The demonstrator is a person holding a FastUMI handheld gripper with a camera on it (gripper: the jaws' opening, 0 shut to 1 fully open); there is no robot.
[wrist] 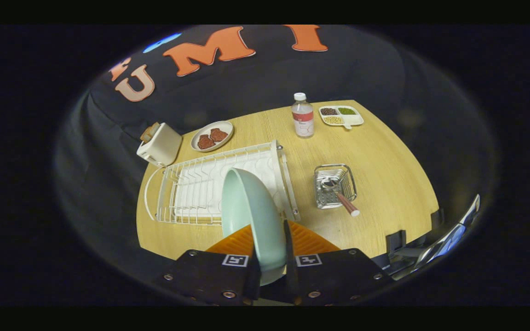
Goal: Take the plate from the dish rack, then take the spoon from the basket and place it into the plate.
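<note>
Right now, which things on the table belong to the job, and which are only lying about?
Job: plate, held on edge between the gripper fingers; dish rack; spoon in the wire basket.

Lying about: toaster, plate of patties, water bottle, divided tray.

No text can be read: the bottle (302,117) label at the table's (384,156) twelve o'clock is blurred.
</note>
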